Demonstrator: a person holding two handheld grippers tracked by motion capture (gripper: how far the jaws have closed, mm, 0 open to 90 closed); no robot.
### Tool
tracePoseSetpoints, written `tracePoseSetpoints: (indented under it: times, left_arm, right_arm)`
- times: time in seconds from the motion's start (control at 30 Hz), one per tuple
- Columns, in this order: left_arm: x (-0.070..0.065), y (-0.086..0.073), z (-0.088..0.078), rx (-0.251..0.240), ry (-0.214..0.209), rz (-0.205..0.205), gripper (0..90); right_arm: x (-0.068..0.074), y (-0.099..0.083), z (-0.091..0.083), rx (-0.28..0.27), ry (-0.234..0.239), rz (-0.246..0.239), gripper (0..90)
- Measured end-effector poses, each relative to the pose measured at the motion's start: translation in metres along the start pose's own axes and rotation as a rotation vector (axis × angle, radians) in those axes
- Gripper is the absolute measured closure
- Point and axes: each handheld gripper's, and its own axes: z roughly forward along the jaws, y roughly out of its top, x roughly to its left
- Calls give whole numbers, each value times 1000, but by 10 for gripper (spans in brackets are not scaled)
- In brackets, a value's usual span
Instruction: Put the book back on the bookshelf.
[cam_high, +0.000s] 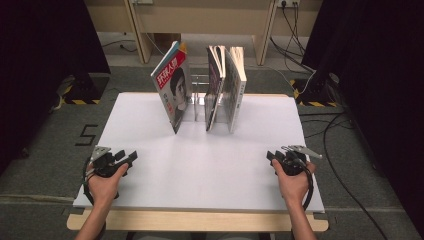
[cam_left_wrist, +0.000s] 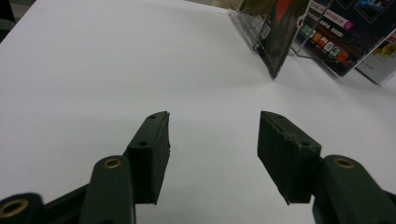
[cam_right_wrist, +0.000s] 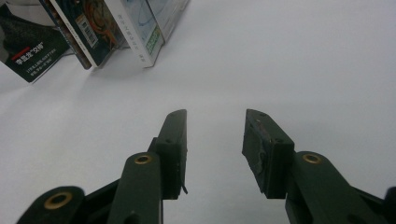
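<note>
Three books stand in a clear rack (cam_high: 196, 97) at the back middle of the white table (cam_high: 200, 150). The left book (cam_high: 173, 92) leans, showing a cover with a face and red title. Two more books (cam_high: 226, 87) stand upright to its right. My left gripper (cam_high: 127, 160) rests low near the table's front left, open, with nothing between its jaws (cam_left_wrist: 214, 135). My right gripper (cam_high: 272, 156) sits near the front right, also open and empty (cam_right_wrist: 215, 135). The books' lower edges appear at the top of both gripper views (cam_left_wrist: 275, 42) (cam_right_wrist: 93, 32).
Wooden furniture legs (cam_high: 142, 37) and cables (cam_high: 295, 30) lie on the floor behind the table. Dark curtains (cam_high: 45, 40) flank both sides. A wooden strip (cam_high: 200, 220) runs along the table's near edge.
</note>
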Motion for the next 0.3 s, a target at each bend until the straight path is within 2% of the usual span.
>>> tracePoseSetpoints:
  times: [0.3]
  left_arm:
    - [1,-4,-7,-17,-10,-9,431]
  right_arm:
    - [0,0,1,1,-5,-9,603]
